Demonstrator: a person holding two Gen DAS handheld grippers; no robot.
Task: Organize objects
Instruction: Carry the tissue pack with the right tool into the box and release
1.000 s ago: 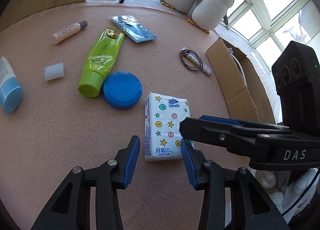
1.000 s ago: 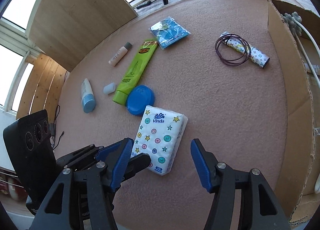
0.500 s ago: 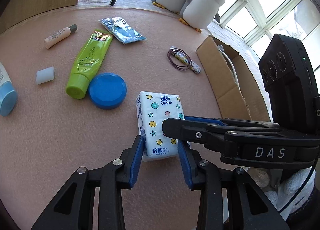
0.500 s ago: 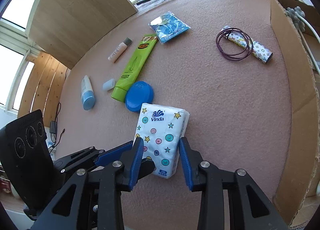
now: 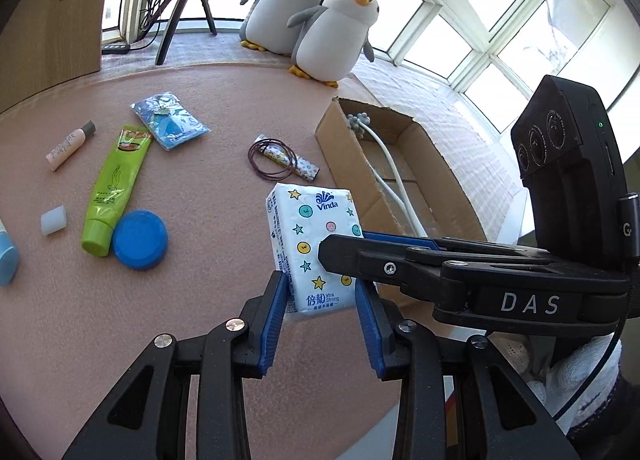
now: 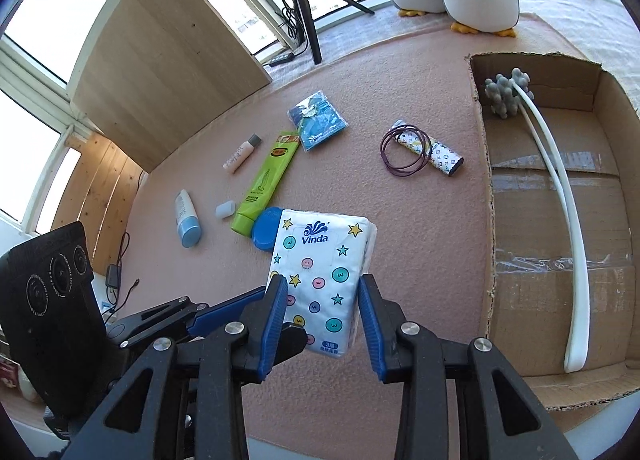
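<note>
- Two handheld grippers are clamping a Vinda tissue pack [image 5: 311, 248] at once, holding it lifted above the pink felt mat [image 5: 208, 132].
- The left gripper [image 5: 322, 302] is squeezing the pack's near end between its blue pads, its fingers pressing on both long sides.
- The right gripper [image 6: 322, 306] is gripping the same end of the pack; in the left wrist view its black arm is reaching in from 3 o'clock, across the lower part of the pack.
- A cardboard box [image 6: 560, 196] is lying open at 2 o'clock from the pack in the right wrist view, holding a white long-handled brush [image 6: 560, 196] with a grey head.
- A blue round lid [image 5: 139, 234] is sitting at 9 o'clock of the pack in the left wrist view, touching the cap end of a green tube [image 5: 114, 188].
- A patterned tube [image 6: 432, 152] ringed by dark hair ties [image 6: 404, 154] is lying at 12 o'clock, near the box wall.
- A blue pouch [image 5: 170, 124], a small beige tube [image 5: 70, 144], a clear cap [image 5: 54, 219] and a blue-capped bottle [image 6: 187, 218] are spreading toward 10 o'clock.
- Two plush penguins [image 5: 320, 16] are standing at the mat's far edge.
</note>
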